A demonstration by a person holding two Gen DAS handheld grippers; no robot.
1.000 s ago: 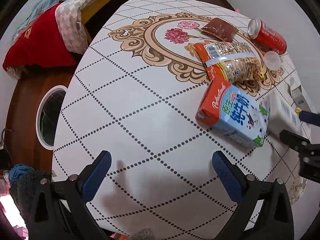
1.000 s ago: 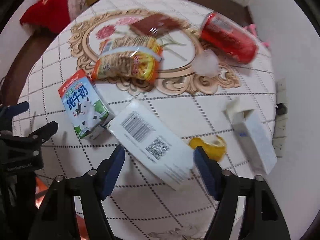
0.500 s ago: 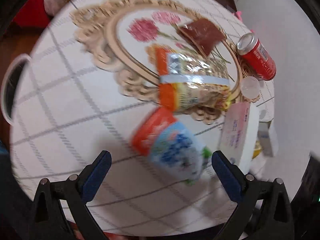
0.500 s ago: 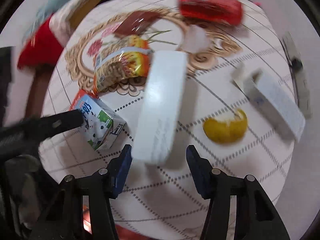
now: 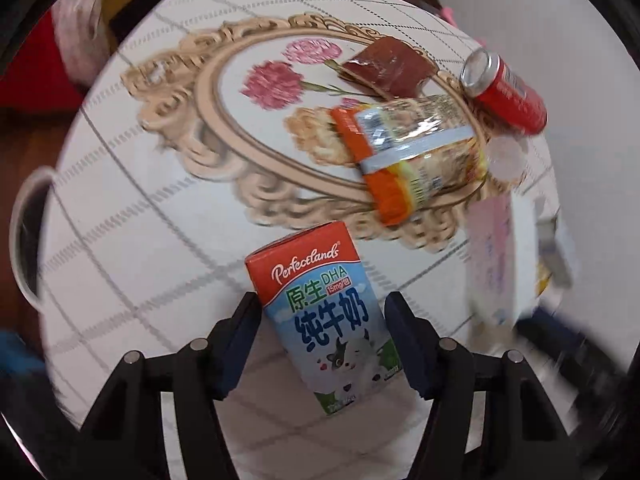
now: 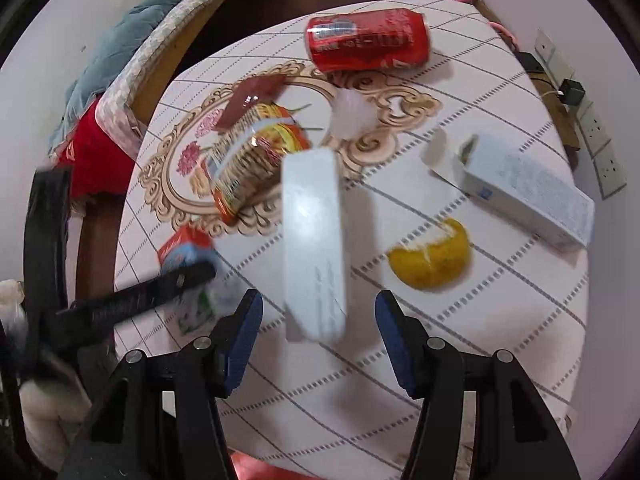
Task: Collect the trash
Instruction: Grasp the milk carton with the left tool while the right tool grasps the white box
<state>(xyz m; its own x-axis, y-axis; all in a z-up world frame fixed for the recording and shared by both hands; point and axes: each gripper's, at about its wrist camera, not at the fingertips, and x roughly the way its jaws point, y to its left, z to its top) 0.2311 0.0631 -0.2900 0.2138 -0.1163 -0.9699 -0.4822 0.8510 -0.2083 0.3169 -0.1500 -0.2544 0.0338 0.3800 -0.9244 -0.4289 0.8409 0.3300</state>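
A red-and-blue milk carton (image 5: 324, 312) sits between the pads of my left gripper (image 5: 324, 320); its jaws are closing and both pads touch the carton's sides. The carton is sharp while the table (image 5: 132, 248) behind it is blurred. A flat white box (image 6: 314, 240) stands tipped on its narrow edge between the fingers of my right gripper (image 6: 318, 316). Those jaws are opening, with a gap on each side of the box. The left gripper (image 6: 140, 300) shows as a black blur at the left of the right wrist view.
On the table lie a red can (image 6: 368, 42), a noodle packet (image 6: 252, 156), a brown sachet (image 6: 250, 98), a clear plastic cup (image 6: 352, 114), an orange peel (image 6: 434, 254) and an opened white carton (image 6: 524, 196). Wall sockets (image 6: 600, 140) lie right; a bed with a red blanket (image 6: 96, 152) left.
My left gripper swung over the milk carton and its jaws came in around it. The white box went from lying flat to standing on its edge as my right gripper rolled.
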